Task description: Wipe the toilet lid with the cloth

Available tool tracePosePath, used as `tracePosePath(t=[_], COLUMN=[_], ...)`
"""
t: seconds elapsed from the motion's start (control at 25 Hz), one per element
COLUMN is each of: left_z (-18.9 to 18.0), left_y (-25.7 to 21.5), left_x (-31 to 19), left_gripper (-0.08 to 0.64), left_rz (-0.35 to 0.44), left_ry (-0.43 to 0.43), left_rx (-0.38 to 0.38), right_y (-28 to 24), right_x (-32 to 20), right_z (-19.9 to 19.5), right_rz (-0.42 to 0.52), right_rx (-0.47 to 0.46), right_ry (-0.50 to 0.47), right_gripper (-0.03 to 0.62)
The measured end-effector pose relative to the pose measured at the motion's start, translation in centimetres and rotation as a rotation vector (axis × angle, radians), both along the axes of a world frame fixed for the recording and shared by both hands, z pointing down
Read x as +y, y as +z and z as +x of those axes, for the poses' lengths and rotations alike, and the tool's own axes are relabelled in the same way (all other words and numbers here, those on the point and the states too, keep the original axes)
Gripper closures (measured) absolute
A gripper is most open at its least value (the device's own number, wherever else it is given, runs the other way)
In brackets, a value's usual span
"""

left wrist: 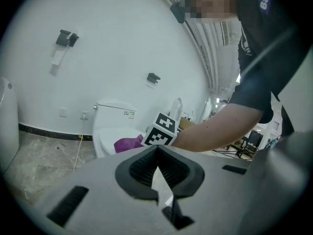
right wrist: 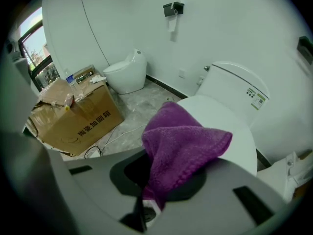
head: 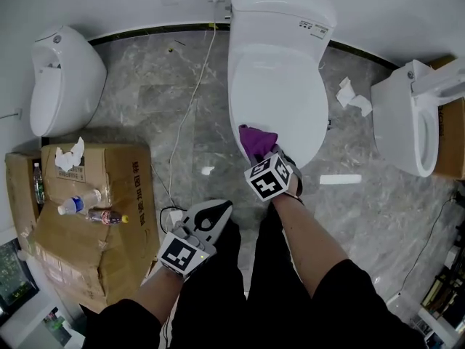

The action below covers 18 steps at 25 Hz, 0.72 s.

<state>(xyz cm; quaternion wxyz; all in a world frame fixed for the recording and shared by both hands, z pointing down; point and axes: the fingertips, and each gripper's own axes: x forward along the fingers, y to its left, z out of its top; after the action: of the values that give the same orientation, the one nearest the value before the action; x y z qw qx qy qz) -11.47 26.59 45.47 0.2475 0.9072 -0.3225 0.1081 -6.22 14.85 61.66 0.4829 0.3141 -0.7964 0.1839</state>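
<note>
A white toilet with its lid [head: 280, 97] down stands in the middle of the head view. My right gripper [head: 267, 157] is shut on a purple cloth [head: 256, 140], which hangs over the lid's near edge. The right gripper view shows the cloth [right wrist: 182, 146] bunched out of the closed jaws, with the lid [right wrist: 234, 126] just behind it. My left gripper [head: 218, 211] sits lower, near the person's legs, shut with nothing in it. In the left gripper view its jaws meet [left wrist: 157, 173], and the toilet [left wrist: 110, 124] and the cloth [left wrist: 128, 143] lie ahead.
A cardboard box [head: 109, 195] with bottles and tissue on top stands at the left. A white urinal-like fixture [head: 62, 86] is behind it. Another toilet [head: 407, 122] stands at the right. A cable [head: 190, 115] runs over the marble floor, and crumpled paper [head: 352, 97] lies beside the toilet.
</note>
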Motion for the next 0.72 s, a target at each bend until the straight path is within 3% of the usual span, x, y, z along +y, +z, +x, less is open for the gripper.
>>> tracePosePath(t=[0.16,0.32,0.72], left_z=[-0.5,0.7,9.6], left_y=[0.3,-0.2,-2.8], left_x=[0.4,0.5,2.6], left_gripper=[0.548,0.548,0.548], left_rz=[0.018,0.006,0.029], left_ry=[0.012,-0.029,-0.042], left_rx=[-0.025,-0.03,-0.014], right_y=[-0.2,-0.3,-1.4], right_x=[1.1,2.5,7.8], right_z=[1.2,5.2,15.9], right_rz=[0.004,0.011,-0.053], right_rx=[-0.02,-0.016,-0.013], right_ry=[0.023,0.04,0.094], right_gripper=[0.534,0.534,0.534])
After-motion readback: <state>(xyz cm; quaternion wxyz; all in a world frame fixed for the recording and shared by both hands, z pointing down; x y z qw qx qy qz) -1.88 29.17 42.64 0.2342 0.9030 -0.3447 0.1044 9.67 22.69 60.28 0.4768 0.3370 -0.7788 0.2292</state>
